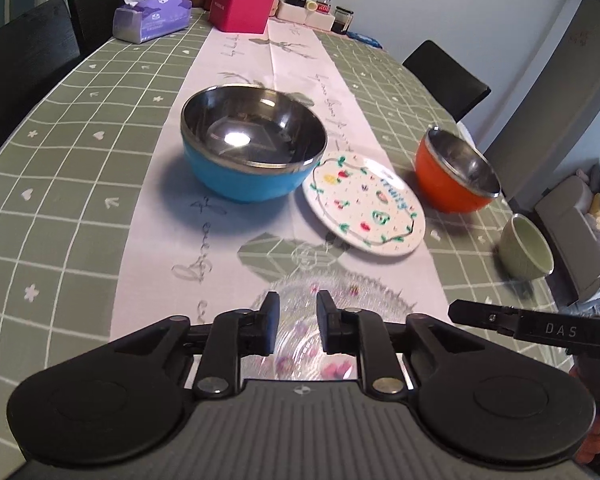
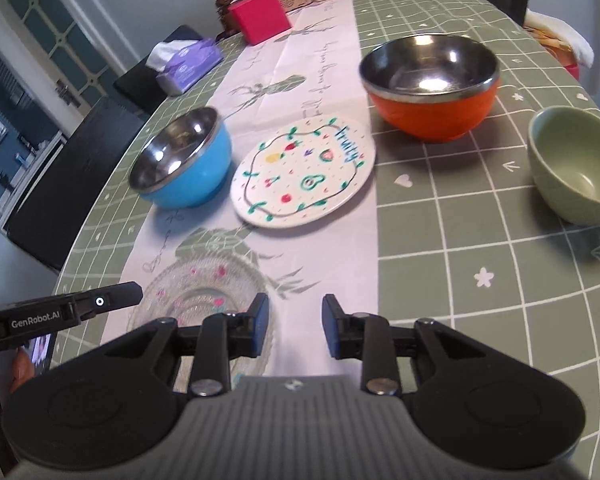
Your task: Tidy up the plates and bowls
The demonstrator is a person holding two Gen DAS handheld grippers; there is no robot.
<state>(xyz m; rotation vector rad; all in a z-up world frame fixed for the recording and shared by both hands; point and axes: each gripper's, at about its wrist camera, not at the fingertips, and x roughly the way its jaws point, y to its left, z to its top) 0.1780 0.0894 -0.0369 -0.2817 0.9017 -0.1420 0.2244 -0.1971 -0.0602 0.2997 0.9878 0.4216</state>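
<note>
spreading under everything, your table [image 1: 80, 128] carries the blue bowl [image 1: 252, 160] on the pale runner [image 1: 172, 216], the orange bowl [image 2: 432, 92] beyond the painted plate [image 2: 304, 172], the glass plate [image 2: 204, 296] nearest you and the green bowl [image 2: 576, 164] rightmost. your left claw [image 1: 298, 320] hangs parted over the glass plate, pinching nothing; your right claw [image 2: 296, 324] stands parted beside it, empty.

A blue bowl [image 1: 254, 148] with a steel inside stands upright on the white runner, far left. Just right of it lies a white fruit-painted plate [image 1: 366, 208]. Farther right stands an orange steel-lined bowl [image 1: 454, 172], then a pale green bowl [image 1: 526, 248]. Nearest lies a clear glass plate [image 1: 300, 320] with pink flowers.
</note>
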